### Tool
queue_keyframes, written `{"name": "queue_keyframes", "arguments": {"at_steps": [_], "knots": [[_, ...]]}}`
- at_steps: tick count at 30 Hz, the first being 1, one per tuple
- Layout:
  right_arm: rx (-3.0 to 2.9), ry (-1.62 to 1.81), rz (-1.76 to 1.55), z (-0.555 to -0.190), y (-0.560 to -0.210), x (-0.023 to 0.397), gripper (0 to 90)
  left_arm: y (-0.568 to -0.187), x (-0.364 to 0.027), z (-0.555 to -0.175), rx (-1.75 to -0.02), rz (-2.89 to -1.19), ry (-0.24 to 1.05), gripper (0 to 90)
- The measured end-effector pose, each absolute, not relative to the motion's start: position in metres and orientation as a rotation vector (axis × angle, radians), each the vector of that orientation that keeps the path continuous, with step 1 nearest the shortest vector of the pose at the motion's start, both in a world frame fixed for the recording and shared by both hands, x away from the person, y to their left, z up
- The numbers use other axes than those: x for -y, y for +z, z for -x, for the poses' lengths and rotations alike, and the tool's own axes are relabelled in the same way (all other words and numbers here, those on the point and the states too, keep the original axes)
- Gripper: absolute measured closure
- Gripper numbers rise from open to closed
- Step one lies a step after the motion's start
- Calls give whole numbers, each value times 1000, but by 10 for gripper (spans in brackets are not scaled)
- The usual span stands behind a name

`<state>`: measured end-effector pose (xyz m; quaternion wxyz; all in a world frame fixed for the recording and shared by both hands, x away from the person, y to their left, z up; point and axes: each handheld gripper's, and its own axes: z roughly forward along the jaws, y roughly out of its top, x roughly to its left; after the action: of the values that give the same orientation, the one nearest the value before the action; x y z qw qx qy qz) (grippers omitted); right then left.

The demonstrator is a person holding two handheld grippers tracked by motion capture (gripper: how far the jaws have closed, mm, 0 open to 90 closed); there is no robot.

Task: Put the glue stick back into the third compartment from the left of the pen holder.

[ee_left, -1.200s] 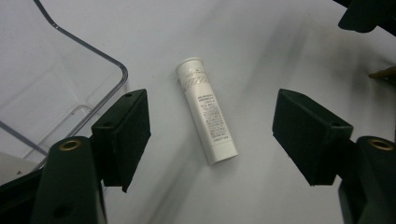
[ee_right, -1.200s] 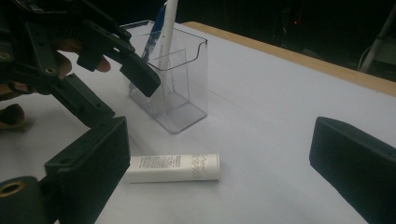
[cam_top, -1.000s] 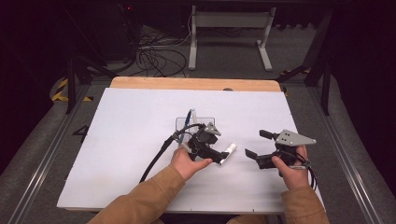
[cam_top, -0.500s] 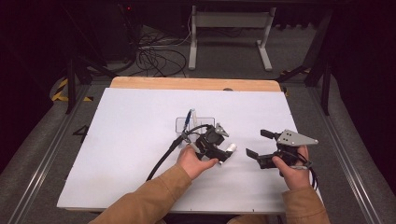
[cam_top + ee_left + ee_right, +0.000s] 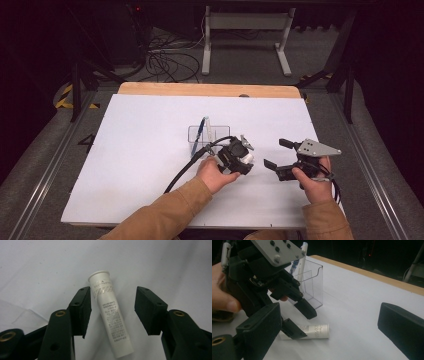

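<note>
The small white plastic tube (image 5: pixel 110 312) with fine printed lettering and a flat flanged cap lies on its side on the white surface (image 5: pixel 140 150), at the centre of the left gripper view. It looks light, rigid and smooth, so it may roll or slip; mid-barrel is the likeliest hold. The left gripper (image 5: pixel 111 310) straddles it, its fingers (image 5: pixel 81 310) having just been closing, one near the barrel, neither pressing. The right gripper (image 5: pixel 276 156), lower right in the high view, holds its fingers spread and empty.
</note>
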<state>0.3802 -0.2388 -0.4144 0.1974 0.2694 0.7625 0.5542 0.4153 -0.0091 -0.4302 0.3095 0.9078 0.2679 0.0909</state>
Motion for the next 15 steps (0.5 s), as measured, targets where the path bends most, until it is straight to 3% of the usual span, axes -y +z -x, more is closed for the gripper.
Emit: {"name": "queue_keyframes", "arguments": {"at_steps": [15], "knots": [[-2139,1554,-744,-380,-414,238,57,-440,22,-424,-769,-2449,272,593]]}}
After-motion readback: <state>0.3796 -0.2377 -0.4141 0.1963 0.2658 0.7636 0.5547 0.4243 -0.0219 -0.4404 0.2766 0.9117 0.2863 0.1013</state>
